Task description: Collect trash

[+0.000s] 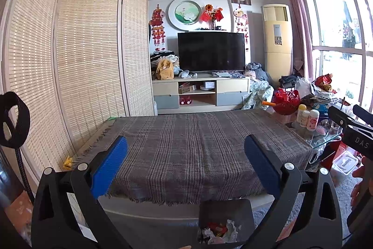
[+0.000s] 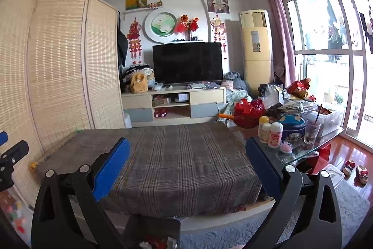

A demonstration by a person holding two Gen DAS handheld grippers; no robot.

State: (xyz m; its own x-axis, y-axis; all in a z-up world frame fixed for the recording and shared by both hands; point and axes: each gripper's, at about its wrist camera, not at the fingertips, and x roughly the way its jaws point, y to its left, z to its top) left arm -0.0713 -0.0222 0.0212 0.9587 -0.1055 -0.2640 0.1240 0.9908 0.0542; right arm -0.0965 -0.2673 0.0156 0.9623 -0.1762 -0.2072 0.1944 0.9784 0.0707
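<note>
Both left gripper (image 1: 185,165) and right gripper (image 2: 187,166) hold their fingers wide apart, empty, above the plaid-covered table (image 1: 198,144).

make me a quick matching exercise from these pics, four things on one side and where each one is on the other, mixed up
Things:
1. trash bin
2. plaid cloth
3. yellow scrap
4. two white bottles

Places:
A. on the glass table at the right
B. on the floor in front of the table, near edge
C. spread over the table top
D. by the foot of the bamboo screen, left of the table

Pairs: 1-B, 2-C, 3-D, 4-A
</note>
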